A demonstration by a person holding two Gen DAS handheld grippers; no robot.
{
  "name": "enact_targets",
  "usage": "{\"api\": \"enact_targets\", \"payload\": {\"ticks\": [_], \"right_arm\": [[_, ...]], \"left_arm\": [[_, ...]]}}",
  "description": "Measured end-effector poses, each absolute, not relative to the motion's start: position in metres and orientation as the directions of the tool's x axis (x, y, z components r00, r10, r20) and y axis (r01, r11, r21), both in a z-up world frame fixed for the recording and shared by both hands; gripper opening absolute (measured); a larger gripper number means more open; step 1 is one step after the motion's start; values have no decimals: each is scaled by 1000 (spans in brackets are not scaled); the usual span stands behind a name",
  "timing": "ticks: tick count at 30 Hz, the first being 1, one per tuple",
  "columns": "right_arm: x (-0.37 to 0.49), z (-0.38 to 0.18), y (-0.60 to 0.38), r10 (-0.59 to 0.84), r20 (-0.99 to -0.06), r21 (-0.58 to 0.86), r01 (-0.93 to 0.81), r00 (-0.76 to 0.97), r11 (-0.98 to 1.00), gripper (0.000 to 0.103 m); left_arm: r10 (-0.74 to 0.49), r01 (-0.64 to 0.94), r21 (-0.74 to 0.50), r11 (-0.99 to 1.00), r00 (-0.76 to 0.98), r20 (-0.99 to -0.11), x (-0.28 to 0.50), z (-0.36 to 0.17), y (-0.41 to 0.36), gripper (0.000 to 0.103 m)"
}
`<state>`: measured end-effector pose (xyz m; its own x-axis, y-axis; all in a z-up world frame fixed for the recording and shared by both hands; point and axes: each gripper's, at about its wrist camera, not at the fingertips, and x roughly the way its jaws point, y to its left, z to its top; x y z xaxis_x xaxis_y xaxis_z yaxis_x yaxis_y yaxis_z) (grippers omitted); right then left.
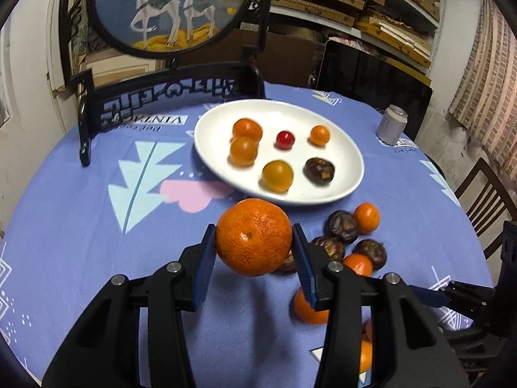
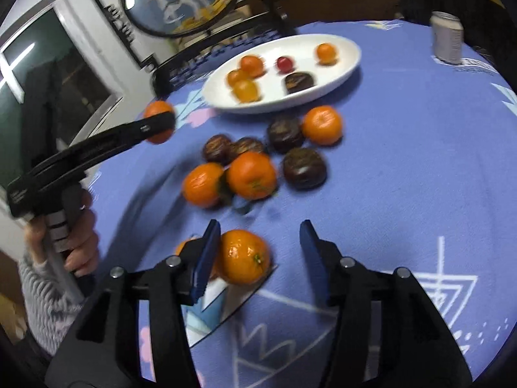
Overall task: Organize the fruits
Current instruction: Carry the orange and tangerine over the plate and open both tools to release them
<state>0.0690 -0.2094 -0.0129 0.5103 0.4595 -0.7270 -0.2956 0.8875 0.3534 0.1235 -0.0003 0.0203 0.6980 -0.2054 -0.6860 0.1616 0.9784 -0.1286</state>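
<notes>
My left gripper point(image 1: 253, 242) is shut on a large orange mandarin point(image 1: 253, 236) and holds it above the table, just short of the white oval plate point(image 1: 342, 152). The plate holds several small orange fruits, a red one point(image 1: 285, 139) and a dark brown one point(image 1: 319, 169). The held mandarin shows from the side in the right wrist view point(image 2: 158, 126). My right gripper point(image 2: 258, 242) is open, low over the cloth, with a mandarin point(image 2: 245, 256) against its left finger. Loose mandarins point(image 2: 251, 175) and dark brown fruits point(image 2: 303, 168) lie between it and the plate point(image 2: 342, 64).
A blue patterned cloth point(image 1: 80, 232) covers the round table. A silver can point(image 1: 392, 124) stands at the right of the plate. A black carved stand with a round deer picture point(image 1: 168, 9) is at the back. A wooden chair point(image 1: 484, 200) is at the right edge.
</notes>
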Motion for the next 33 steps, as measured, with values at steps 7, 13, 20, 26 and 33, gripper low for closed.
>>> {"api": "enact_targets", "payload": {"ticks": [7, 13, 20, 26, 33], "right_arm": [[51, -24, -192, 473, -742, 345, -334, 475, 877, 51], [46, -24, -187, 490, -726, 357, -343, 483, 869, 45], [37, -29, -198, 537, -719, 425, -333, 442, 842, 42], [34, -29, -180, 484, -744, 329, -379, 460, 865, 42], [28, -21, -184, 418, -728, 254, -353, 543, 900, 41]], "left_arm": [[-197, 148, -130, 980, 711, -676, 112, 17, 14, 46], [-198, 155, -125, 980, 712, -673, 102, 14, 15, 46], [-209, 152, -144, 978, 710, -672, 92, 11, 22, 46], [-217, 161, -145, 976, 704, -677, 89, 8, 21, 46], [-212, 169, -130, 977, 694, -689, 97, 9, 12, 46]]}}
